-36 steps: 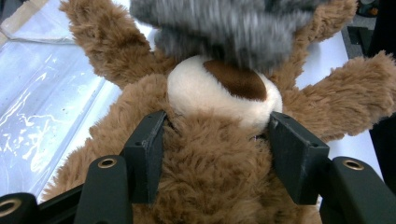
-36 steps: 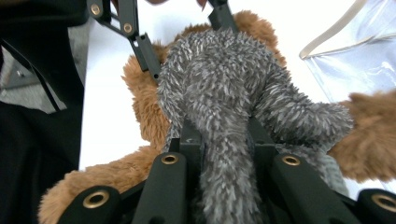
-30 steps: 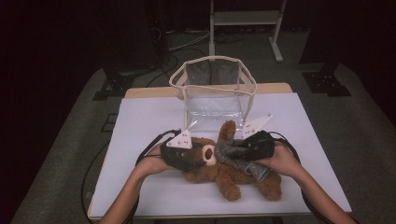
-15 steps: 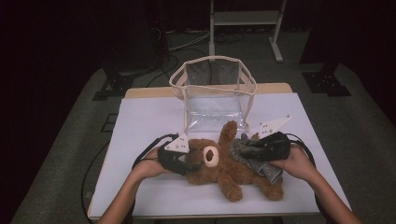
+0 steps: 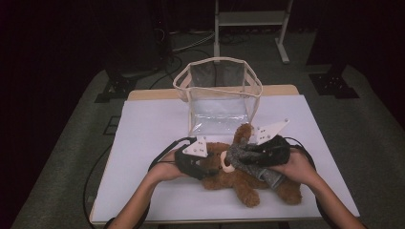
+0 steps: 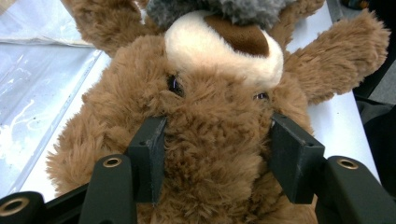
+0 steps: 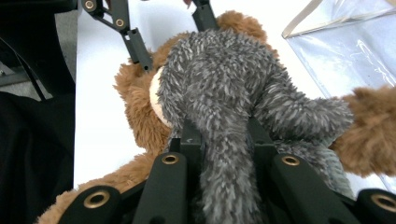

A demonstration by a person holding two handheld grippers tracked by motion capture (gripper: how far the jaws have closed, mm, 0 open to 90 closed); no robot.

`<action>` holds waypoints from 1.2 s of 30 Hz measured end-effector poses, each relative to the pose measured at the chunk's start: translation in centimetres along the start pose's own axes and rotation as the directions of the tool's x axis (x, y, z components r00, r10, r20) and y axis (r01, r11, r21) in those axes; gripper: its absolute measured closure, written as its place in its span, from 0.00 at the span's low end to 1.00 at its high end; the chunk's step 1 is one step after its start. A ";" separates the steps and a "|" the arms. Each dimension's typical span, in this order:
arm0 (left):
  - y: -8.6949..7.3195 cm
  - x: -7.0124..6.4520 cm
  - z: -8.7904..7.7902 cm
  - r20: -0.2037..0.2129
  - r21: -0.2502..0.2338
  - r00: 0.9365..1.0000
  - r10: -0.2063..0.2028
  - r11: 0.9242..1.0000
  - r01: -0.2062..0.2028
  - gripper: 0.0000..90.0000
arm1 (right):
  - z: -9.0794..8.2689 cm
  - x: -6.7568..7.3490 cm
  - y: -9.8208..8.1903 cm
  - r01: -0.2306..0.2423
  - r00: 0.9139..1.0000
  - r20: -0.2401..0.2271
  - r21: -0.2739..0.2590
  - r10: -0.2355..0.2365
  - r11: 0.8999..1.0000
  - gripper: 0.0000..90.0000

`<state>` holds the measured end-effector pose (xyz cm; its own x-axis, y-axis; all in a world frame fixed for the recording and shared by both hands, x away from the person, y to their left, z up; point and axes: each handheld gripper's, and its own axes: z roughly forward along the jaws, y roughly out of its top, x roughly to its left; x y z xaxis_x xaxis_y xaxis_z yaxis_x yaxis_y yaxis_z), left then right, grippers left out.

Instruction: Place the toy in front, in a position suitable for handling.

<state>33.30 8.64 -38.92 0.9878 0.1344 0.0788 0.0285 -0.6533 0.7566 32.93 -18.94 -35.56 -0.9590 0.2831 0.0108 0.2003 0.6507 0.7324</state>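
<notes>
Teddy bear (image 5: 239, 176) on table (image 5: 143, 129) before clear bag (image 5: 219, 95): left claw (image 6: 212, 154) clamping head, right claw (image 7: 224, 135) shut on grey garment (image 7: 219, 79); dressing unfinished.

Two bare forearms, no sleeves seen. Left gripper (image 5: 203, 164): black body, topped by a grey three-cornered plate dotted with small holes; black cable looped behind. Right gripper (image 5: 248, 155): black body, same grey plate, black cable trailing. Jaws: matte black bars with brass-ringed holes at the joints; flat, square-edged black pads (image 6: 148, 156) are fitted at the tips.
</notes>
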 end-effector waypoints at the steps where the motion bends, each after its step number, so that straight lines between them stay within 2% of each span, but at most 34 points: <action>1: -0.1 0.1 -0.1 -0.003 -0.002 1.000 -0.003 1.000 0.003 0.47 | 0.0 0.1 0.0 -0.003 1.000 0.001 0.000 0.003 1.000 0.82; 7: -0.6 0.7 -0.5 -0.024 -0.010 0.999 -0.034 0.999 0.034 0.46 | -1.5 0.1 -1.7 -0.035 0.999 0.009 -0.017 0.035 0.999 0.82; 12: -0.6 1.1 -0.6 -0.055 -0.015 0.996 -0.070 0.997 0.069 0.46 | -3.9 0.4 -3.8 -0.082 0.995 0.050 -0.037 0.084 0.996 0.82; 13: -0.6 1.1 -0.6 -0.055 -0.015 0.996 -0.070 0.997 0.069 0.45 | -3.9 0.4 -3.8 -0.082 0.995 0.050 -0.037 0.084 0.996 0.82; 15: -0.5 1.4 -0.6 -0.071 -0.012 0.994 -0.079 0.997 0.079 0.46 | -5.1 0.4 -5.4 -0.110 0.990 0.079 -0.045 0.113 0.993 0.82; 20: -0.2 1.6 -0.5 -0.073 -0.004 0.994 -0.087 0.996 0.087 0.46 | -5.9 0.4 -7.1 -0.150 0.984 0.082 -0.068 0.155 0.986 0.82; 23: 0.0 1.7 -0.4 -0.076 0.001 0.993 -0.093 0.996 0.094 0.47 | -5.7 0.5 -6.7 -0.141 0.986 0.076 -0.076 0.147 0.987 0.82; 27: 0.0 1.9 -0.3 -0.077 -0.004 0.991 -0.105 0.994 0.105 0.47 | -4.6 0.5 -4.9 -0.097 0.993 0.061 -0.075 0.102 0.992 0.82; 32: 0.1 2.0 -0.3 -0.077 -0.004 0.992 -0.105 0.995 0.105 0.47 | -2.3 1.0 -2.0 -0.033 0.999 0.006 -0.065 0.034 0.997 0.82; 36: 0.0 2.1 -0.4 -0.076 -0.007 0.991 -0.111 0.994 0.111 0.46 | -0.1 1.6 -0.1 0.026 0.999 -0.024 -0.037 -0.026 0.999 0.82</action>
<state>35.29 9.21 -38.45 0.9640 0.2625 0.0432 0.1371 -0.6294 0.7649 31.40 -18.61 -35.57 -0.9686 0.2486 0.0079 0.1683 0.6313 0.7570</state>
